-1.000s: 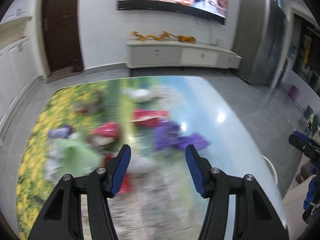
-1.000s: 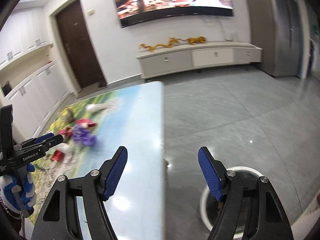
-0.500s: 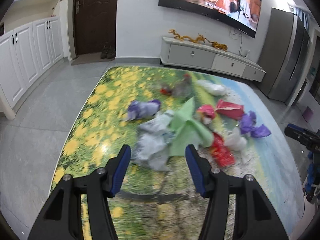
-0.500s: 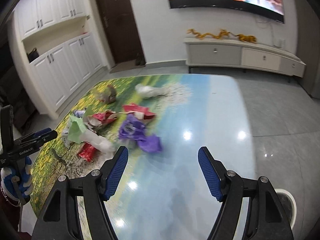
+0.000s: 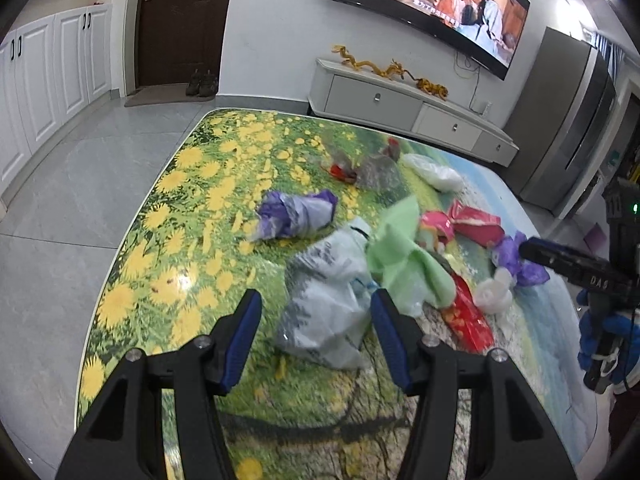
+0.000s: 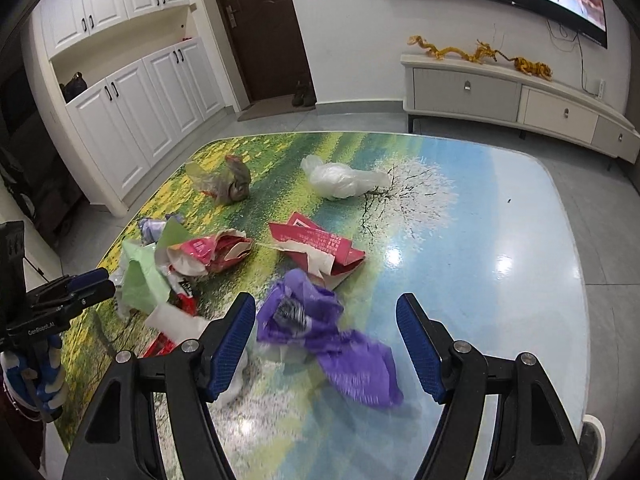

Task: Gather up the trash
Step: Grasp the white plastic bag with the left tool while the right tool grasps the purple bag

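Here, two grippers are being held above a table (image 5: pixel 168 216) printed with flowers and sky, on which the trash is being shown scattered. The left gripper (image 5: pixel 316 336) is being held with its fingers (image 5: pixel 244 340) spread wide and nothing between the pads; a grey-white bag (image 5: pixel 328 304) is lying on the table just ahead of the gap. Beyond the right finger of this gripper, a green wrapper (image 5: pixel 404 256) is being seen touching the bag, with a red packet (image 5: pixel 468 316) further right. Ahead and slightly left of the fingers, a purple wad (image 5: pixel 296 216) is lying apart from the pile.

The right gripper (image 6: pixel 326 344) is likewise being held with its fingers (image 6: pixel 420 348) wide apart and gripping nothing; a purple bag (image 6: pixel 332 336) is lying on the table in line with the gap, nearer the left finger. Ahead of the fingers, a pink carton (image 6: pixel 320 244) and, further off, a white bag (image 6: pixel 340 180) are being shown. Whether either gripper is touching its bag cannot be told.
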